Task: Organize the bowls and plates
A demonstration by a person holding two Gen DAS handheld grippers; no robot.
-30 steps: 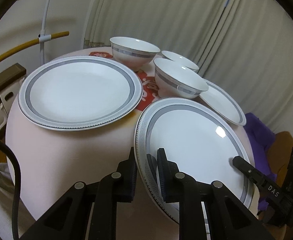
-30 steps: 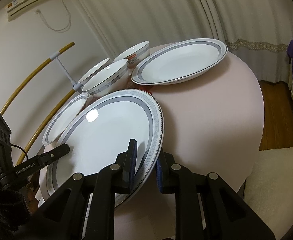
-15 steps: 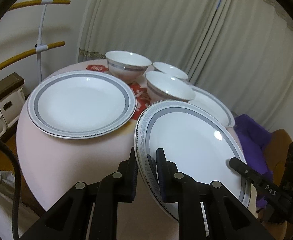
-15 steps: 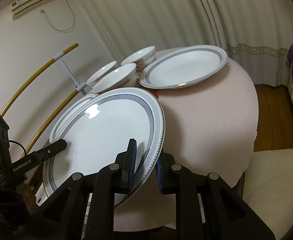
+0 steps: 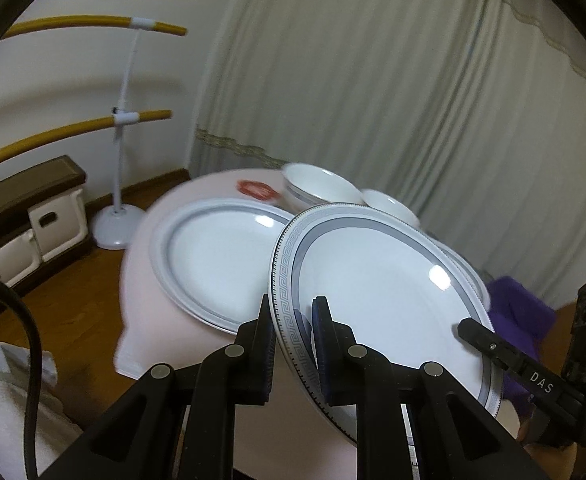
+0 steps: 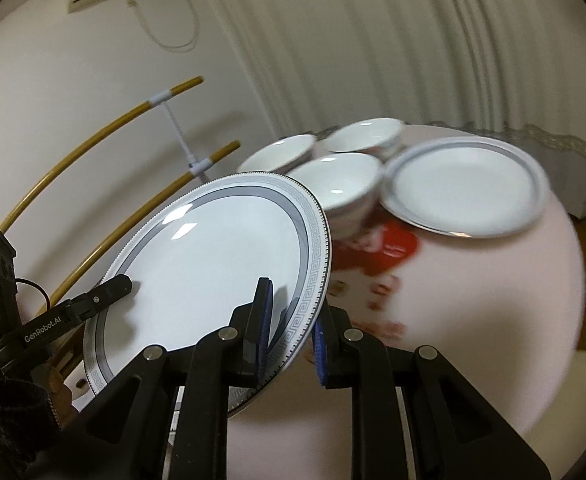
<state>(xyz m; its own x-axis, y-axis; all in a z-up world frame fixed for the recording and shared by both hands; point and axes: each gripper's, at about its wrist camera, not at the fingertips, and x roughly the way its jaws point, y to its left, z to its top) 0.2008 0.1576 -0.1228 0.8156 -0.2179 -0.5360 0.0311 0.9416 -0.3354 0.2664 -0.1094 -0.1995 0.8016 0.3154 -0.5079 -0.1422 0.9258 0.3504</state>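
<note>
Both wrist cameras sit close behind their fingers, facing each other across the key-patterned plate, sharing the round table toward 12 o'clock.

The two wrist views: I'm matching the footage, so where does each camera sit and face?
Left wrist: behind the left claw, facing the table; its fingers clamp the lifted plate.
Right wrist: behind the right claw, facing the bowls; it grips the opposite rim.
Shared: the lifted plate, the far plate, each other's claw.
</note>
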